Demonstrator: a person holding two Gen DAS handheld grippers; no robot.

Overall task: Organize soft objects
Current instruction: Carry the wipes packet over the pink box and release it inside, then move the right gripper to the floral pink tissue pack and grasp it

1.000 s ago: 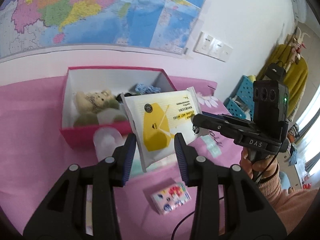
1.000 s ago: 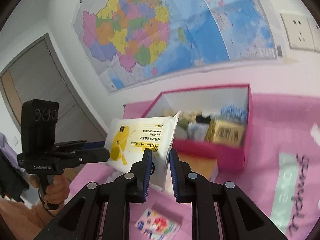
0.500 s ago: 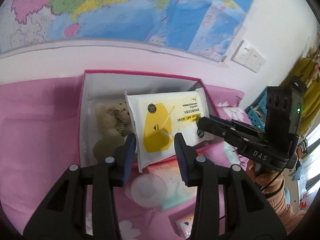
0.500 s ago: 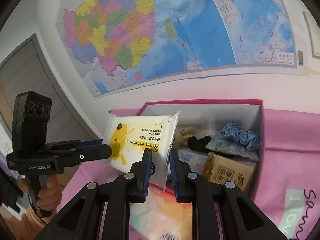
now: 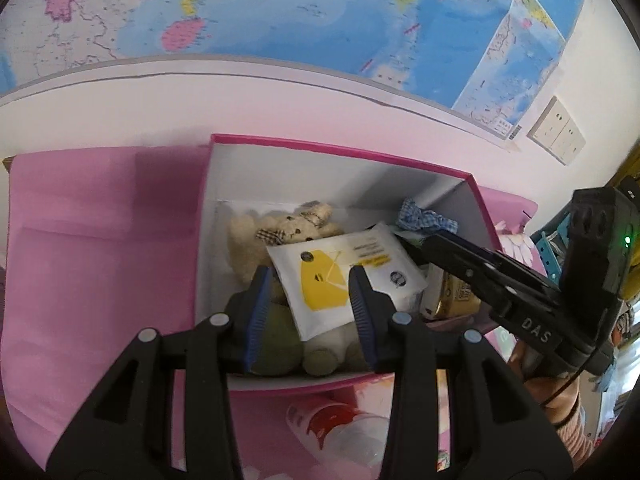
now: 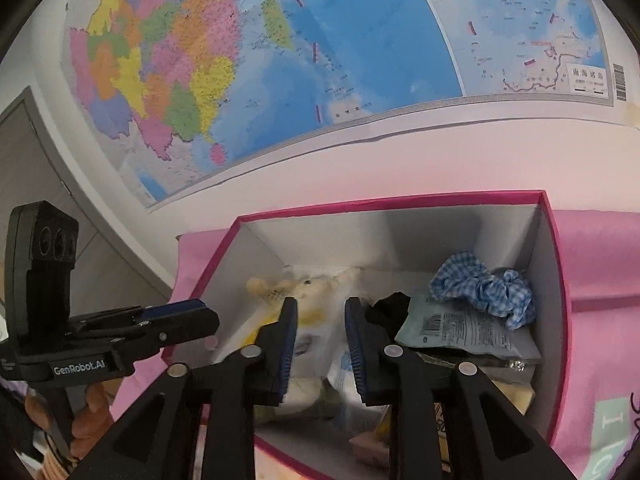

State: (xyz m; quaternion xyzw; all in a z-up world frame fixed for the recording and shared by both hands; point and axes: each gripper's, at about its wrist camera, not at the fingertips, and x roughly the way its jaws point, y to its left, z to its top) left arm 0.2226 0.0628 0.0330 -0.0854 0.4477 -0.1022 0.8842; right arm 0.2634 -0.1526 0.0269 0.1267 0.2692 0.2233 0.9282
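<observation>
A white and yellow wet wipes pack [image 5: 340, 276] lies in the pink-rimmed white box [image 5: 304, 150], on the plush toys. My left gripper [image 5: 308, 280] is open above the box's near side, its jaws on either side of the pack without touching it. My right gripper [image 6: 320, 312] is open and empty over the box [image 6: 392, 200]; the pack [image 6: 308, 340] shows blurred below its fingers. A beige teddy bear [image 5: 288, 228], a green plush [image 5: 276, 344] and a blue checked scrunchie [image 6: 484, 286] lie in the box.
The box stands on a pink cloth [image 5: 100, 260] against a wall with a map [image 5: 280, 12]. A sealed bluish packet [image 6: 460, 328] and a gold box [image 5: 460, 300] are in the box. A red and white bottle [image 5: 332, 428] lies before it.
Both grippers moved over the box and down. My right gripper let go of the wet wipes pack, which now lies in the box.
</observation>
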